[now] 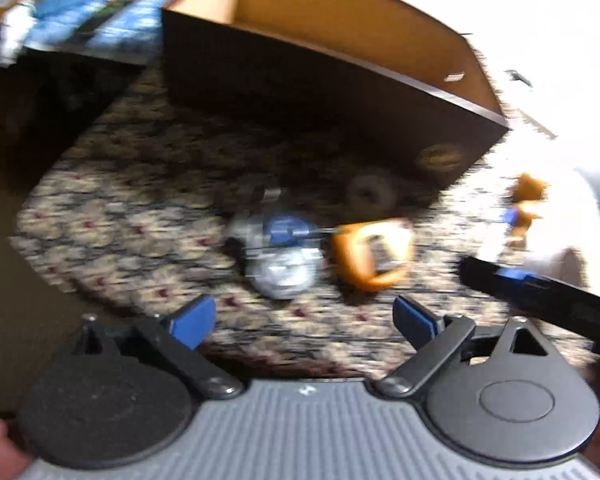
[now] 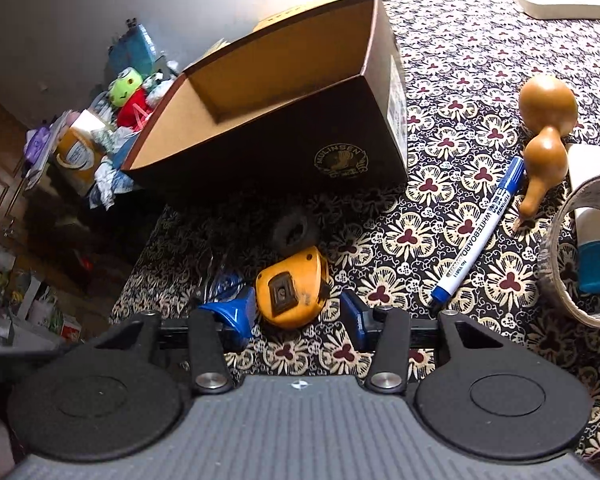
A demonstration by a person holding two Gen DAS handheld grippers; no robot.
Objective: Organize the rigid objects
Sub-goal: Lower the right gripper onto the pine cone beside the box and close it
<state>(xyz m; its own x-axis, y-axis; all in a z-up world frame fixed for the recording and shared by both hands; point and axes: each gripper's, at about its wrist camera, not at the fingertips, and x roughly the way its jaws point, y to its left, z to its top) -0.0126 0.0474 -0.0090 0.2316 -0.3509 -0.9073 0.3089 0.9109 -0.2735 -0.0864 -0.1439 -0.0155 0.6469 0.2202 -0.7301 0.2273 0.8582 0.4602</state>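
Observation:
An orange tape measure [image 2: 290,288] lies on the patterned cloth in front of an open brown cardboard box [image 2: 260,152]. My right gripper [image 2: 295,313] is open, and in its own view its blue fingers stand on either side of the tape measure. Whether they touch it I cannot tell. The left wrist view is motion-blurred. There my left gripper [image 1: 304,320] is open and holds nothing, a little short of the tape measure [image 1: 374,254] and a silver and blue object [image 1: 282,252]. The right gripper's dark arm [image 1: 540,296] enters from the right.
On the cloth are a small black wheel [image 2: 294,230], a blue whiteboard marker [image 2: 480,232], a tan gourd [image 2: 548,136] and a tape roll [image 2: 556,256] ringing a white and blue cylinder [image 2: 596,258]. A power strip [image 2: 560,0] sits far back. Toys and clutter [image 2: 100,128] lie beyond the cloth's left edge.

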